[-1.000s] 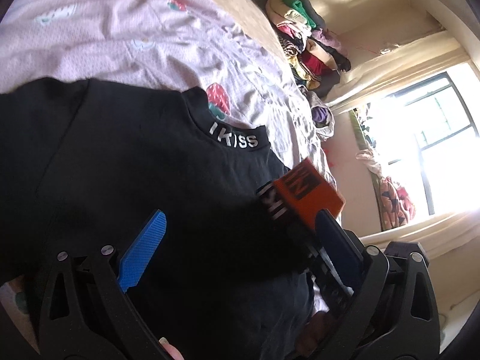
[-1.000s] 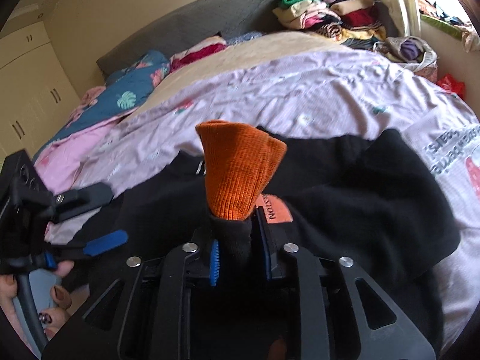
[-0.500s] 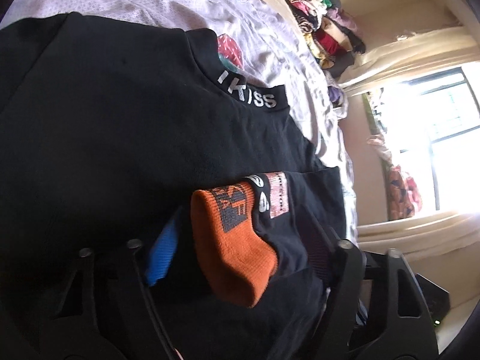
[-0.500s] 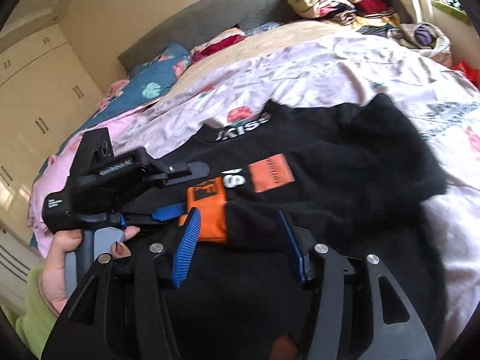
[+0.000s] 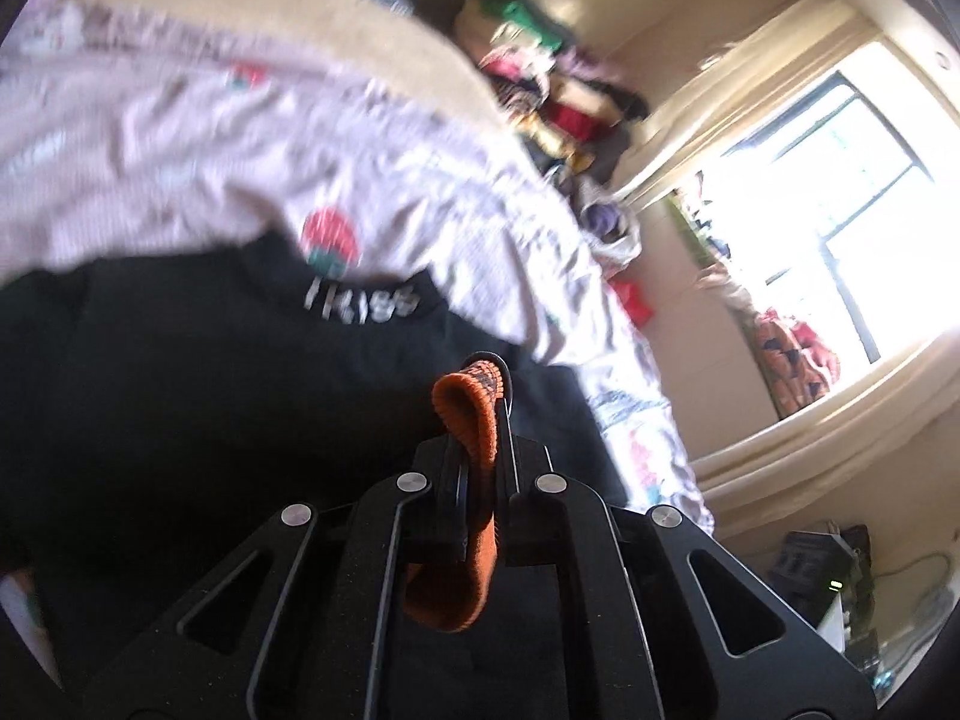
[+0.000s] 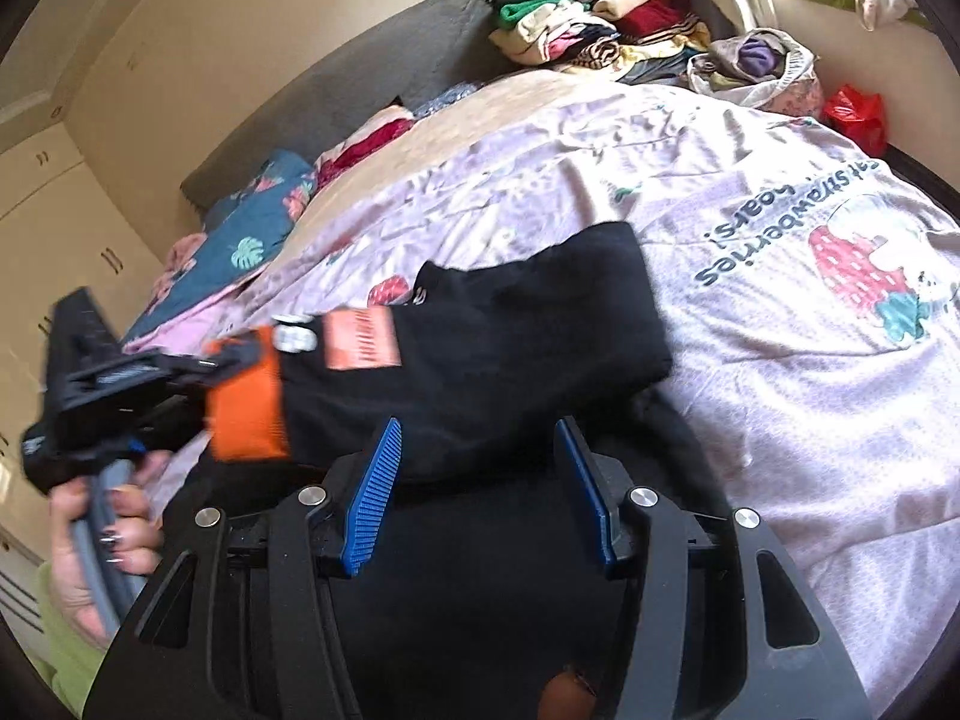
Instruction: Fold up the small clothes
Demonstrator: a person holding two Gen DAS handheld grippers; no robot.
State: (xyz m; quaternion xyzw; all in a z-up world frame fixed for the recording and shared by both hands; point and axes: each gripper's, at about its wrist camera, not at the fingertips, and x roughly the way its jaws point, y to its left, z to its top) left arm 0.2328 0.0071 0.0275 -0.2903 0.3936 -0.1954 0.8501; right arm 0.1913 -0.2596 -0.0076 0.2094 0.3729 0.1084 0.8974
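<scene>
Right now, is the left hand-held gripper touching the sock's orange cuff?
Touching. In the left wrist view the left hand-held gripper is shut on the sock's orange cuff, the fabric pinched between its fingers and bulging out above and below them.

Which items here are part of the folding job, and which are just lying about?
In the job:
- sock with orange cuff, clamped in the left gripper
- right gripper, open
- black garment underneath

Lying about:
- folded clothes pile
- floral pillow
- red bag
</scene>
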